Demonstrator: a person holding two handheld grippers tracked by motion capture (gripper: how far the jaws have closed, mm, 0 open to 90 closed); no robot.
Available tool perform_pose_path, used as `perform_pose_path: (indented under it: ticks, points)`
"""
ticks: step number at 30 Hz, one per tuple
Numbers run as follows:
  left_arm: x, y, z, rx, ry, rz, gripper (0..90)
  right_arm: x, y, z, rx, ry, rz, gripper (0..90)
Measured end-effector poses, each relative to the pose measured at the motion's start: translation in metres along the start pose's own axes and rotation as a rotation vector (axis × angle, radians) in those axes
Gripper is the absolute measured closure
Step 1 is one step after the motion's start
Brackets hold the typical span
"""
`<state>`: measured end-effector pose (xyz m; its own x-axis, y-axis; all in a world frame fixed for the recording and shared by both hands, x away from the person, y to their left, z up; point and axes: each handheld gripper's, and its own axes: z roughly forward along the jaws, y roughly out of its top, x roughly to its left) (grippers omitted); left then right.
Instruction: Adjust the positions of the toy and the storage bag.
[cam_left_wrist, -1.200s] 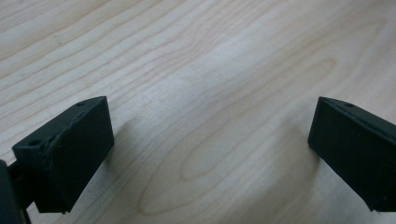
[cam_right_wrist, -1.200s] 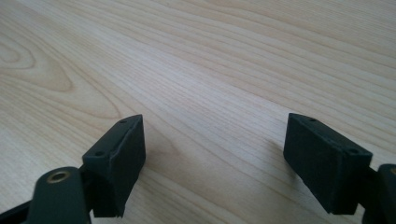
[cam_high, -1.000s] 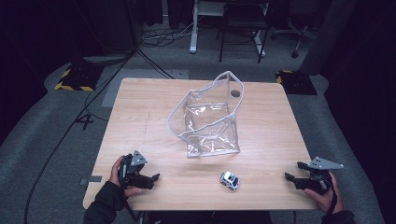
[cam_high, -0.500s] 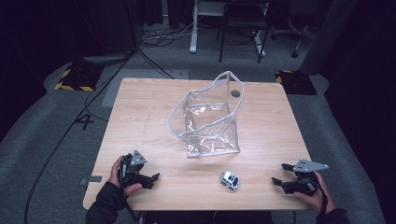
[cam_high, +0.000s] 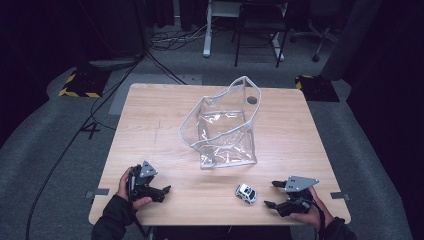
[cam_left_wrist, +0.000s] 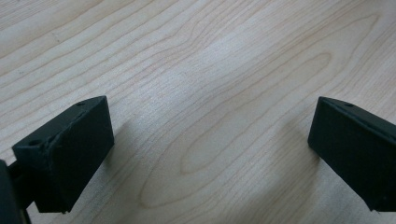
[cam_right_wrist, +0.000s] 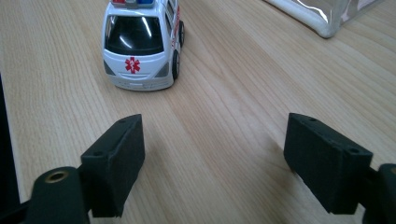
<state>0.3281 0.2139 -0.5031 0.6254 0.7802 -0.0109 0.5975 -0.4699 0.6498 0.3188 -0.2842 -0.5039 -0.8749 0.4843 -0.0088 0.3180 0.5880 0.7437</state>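
A small white toy ambulance (cam_high: 246, 193) stands near the table's front edge; in the right gripper view the ambulance (cam_right_wrist: 141, 41) shows its rear with a red star, a short way ahead and left of my jaws. My right gripper (cam_high: 271, 195) is open, low over the wood just right of the toy, with nothing between its jaws (cam_right_wrist: 212, 156). A clear plastic bag (cam_high: 223, 125) with white piping stands open in the table's middle. My left gripper (cam_high: 167, 189) rests at the front left, open over bare wood (cam_left_wrist: 210, 135).
The wooden table (cam_high: 150, 120) has a dark round hole (cam_high: 252, 100) behind the bag. A corner of the bag (cam_right_wrist: 322, 14) lies ahead and right of the right gripper. Cables, a desk frame and chairs stand on the grey floor beyond.
My right gripper has slid left along the front edge toward the toy ambulance. The left gripper, bag and ambulance have stayed put.
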Motion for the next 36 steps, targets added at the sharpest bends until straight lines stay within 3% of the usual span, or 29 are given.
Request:
perform_pose_path:
  ticks: [13,14,17,20,31,33,36]
  points:
    - [0.0,0.0,0.0,0.001,0.003,-0.002,0.4,0.015,0.011,0.013,0.014,0.03,-0.023,14.9]
    - [0.0,0.0,0.0,0.0,0.003,-0.003,0.4,0.018,0.014,0.017,0.014,0.036,-0.042,14.9]
    - [0.0,0.0,0.0,-0.002,0.001,-0.005,0.5,0.025,0.022,0.024,0.016,0.036,-0.025,14.6]
    - [-0.001,0.0,0.0,-0.003,0.008,-0.006,0.5,0.035,0.033,0.037,0.012,0.058,-0.044,14.4]
    - [-0.001,0.0,0.0,-0.004,0.008,-0.007,0.5,0.036,0.043,0.048,0.02,0.04,-0.008,14.9]
    - [-0.001,0.0,0.0,-0.004,0.007,-0.006,0.5,0.035,0.044,0.05,0.016,0.041,-0.02,15.2]
    - [-0.001,0.0,0.0,-0.004,0.007,-0.007,0.5,0.034,0.047,0.052,0.003,0.038,-0.02,20.9]
